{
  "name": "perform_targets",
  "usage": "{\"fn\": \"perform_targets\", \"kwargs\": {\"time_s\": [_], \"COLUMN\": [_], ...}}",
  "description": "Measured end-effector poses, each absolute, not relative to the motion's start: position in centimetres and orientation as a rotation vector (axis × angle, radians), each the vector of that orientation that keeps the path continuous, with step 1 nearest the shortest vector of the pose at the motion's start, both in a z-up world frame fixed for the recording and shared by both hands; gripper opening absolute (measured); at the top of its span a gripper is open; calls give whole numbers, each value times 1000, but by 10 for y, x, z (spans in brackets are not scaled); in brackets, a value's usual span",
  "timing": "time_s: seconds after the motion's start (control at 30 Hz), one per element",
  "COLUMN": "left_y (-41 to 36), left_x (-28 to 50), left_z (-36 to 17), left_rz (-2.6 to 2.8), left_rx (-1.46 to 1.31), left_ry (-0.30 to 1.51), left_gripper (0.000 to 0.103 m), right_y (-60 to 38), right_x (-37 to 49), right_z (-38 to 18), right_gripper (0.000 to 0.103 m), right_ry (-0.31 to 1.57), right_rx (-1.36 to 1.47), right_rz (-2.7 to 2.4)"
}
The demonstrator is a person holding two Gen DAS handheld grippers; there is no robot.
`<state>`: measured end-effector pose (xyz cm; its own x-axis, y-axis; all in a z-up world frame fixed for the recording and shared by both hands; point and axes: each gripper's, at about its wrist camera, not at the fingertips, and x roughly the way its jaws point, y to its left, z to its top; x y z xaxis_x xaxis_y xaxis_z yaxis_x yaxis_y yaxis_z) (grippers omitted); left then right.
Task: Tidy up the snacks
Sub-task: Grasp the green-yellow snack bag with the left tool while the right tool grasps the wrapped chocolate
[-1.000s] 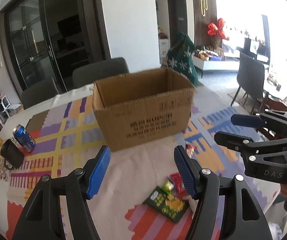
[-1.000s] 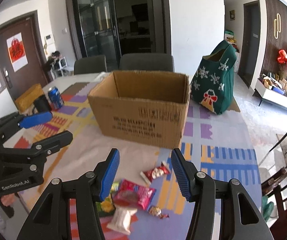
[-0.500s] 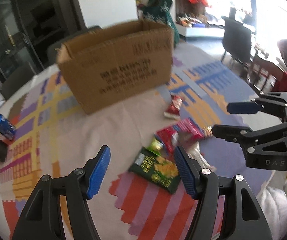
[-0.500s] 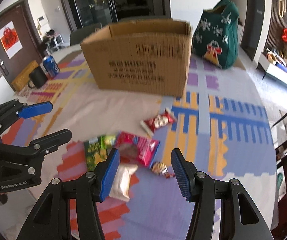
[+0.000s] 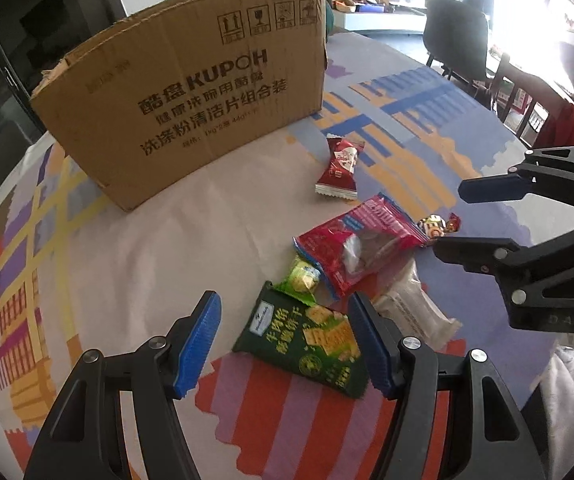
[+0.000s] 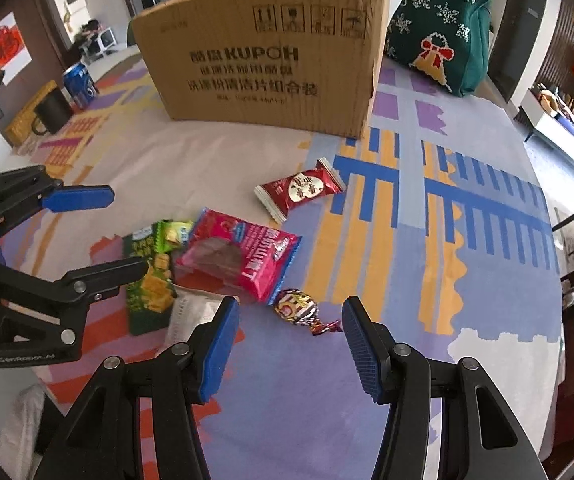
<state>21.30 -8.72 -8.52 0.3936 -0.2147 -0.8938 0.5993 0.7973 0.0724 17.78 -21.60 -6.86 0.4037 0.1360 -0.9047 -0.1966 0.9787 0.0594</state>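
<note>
Left gripper (image 5: 283,338) is hanging over the near edge of the table (image 5: 215,232), its jaws spread and gripping nothing; the green cracker packet (image 5: 307,340) is lying flat on the cloth between its blue pads (image 5: 201,336). Right gripper (image 6: 291,342) is likewise standing spread and empty, with the foil-wrapped candy (image 6: 297,308) lying just beyond the gap between its pads. Outward from these 2 tools, 4 more snacks are lying in a loose cluster: a small light-green sweet (image 5: 303,278) touching the cracker packet's far end, a pink cake packet (image 5: 357,242) overlapping it, a white packet (image 5: 415,308) partly under the pink one, and a red wrapped candy (image 5: 339,168) apart, farther off. The cardboard box (image 5: 191,88) is standing upright at the far side. A green knitted bag (image 6: 439,28) is standing at far right, a blue can (image 6: 79,84) and black mug (image 6: 53,112) at far left.
</note>
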Motion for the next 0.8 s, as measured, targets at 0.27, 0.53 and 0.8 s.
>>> {"fn": "perform_targets", "kwargs": {"time_s": [0.27,0.53,0.8], "left_y": [-90,-96,-105], "left_x": [222,232,242], "left_z": [-96,-103,-110], "left_rz": [-531,-533,-543], "left_rx": [444,440,424], "left_ry": [1053,1073,1090], "left_gripper": [64,53,42], "right_y": [-219,-220,-224], "right_x": [184,189,192], "right_z": [-77,-84,-90], "right_gripper": [54,48,42], "right_ry": [1160,1178,1185], "right_rx": [-83,-78,-50], "right_rz": [200,206,205]}}
